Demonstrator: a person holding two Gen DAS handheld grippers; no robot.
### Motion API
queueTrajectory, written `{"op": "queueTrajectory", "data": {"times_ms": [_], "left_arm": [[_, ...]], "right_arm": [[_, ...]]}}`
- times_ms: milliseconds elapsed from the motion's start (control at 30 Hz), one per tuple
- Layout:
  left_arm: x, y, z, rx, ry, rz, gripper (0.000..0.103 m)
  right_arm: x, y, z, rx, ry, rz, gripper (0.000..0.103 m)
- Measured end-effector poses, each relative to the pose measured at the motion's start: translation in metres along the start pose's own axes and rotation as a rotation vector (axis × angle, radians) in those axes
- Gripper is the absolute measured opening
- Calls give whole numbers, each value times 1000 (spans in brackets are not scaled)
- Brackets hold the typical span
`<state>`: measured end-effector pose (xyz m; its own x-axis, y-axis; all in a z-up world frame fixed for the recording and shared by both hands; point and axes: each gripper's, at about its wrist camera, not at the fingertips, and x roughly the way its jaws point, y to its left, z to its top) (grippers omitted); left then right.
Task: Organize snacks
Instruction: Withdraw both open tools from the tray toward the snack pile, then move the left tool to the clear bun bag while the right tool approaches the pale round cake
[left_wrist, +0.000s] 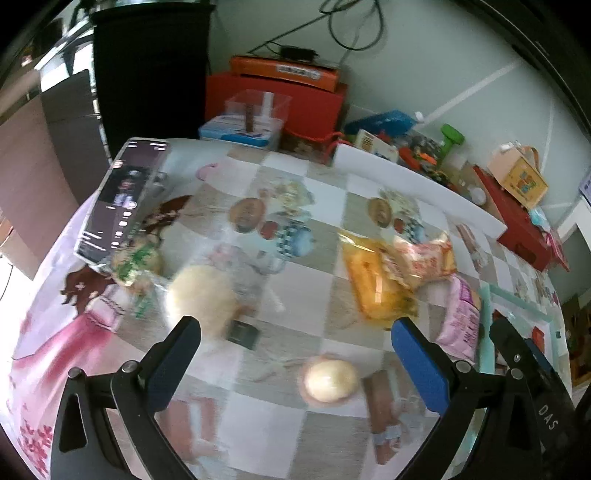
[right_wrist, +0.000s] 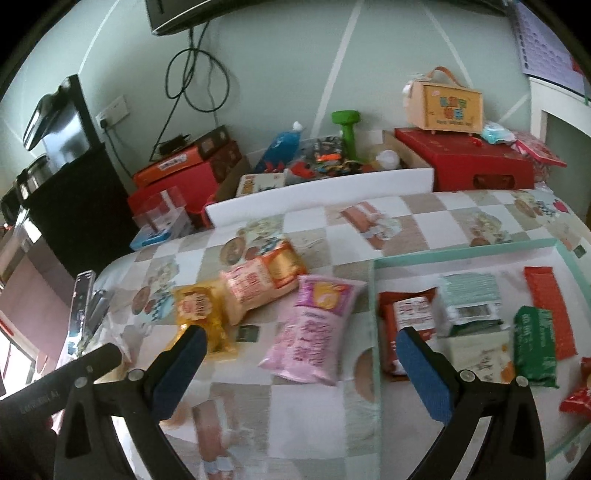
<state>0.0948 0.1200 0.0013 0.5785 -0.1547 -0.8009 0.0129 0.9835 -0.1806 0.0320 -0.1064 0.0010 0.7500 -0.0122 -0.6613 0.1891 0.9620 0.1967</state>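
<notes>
Pale green wall behind, boxes and clutter stacked along it; tabletop wears a checkered printed cloth. Both my hand-held grippers are spread wide, nothing between the pads: left hand-held gripper, right hand-held gripper.

Loose snacks on the cloth, right view: three packets — yellow packet, peach packet overlapping it, pink packet just beside the tray. Tray, mint-rimmed, holds at least six packets; a green packet and a long red bar lie side by side.

Left view: two pale round buns, blurred, plus a green-printed bag against a phone.
</notes>
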Motion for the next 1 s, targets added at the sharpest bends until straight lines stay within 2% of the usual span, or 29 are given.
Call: {"op": "queueTrajectory", "data": {"times_ms": [333, 767, 1000], "left_arm": [[1, 61, 8, -108, -4, 75, 103], [43, 62, 6, -110, 76, 69, 103], [57, 59, 13, -125, 71, 64, 102]], "right_arm": [[14, 55, -18, -76, 68, 88, 103], [45, 107, -51, -223, 199, 133, 103], [60, 108, -58, -229, 241, 118, 101]]}}
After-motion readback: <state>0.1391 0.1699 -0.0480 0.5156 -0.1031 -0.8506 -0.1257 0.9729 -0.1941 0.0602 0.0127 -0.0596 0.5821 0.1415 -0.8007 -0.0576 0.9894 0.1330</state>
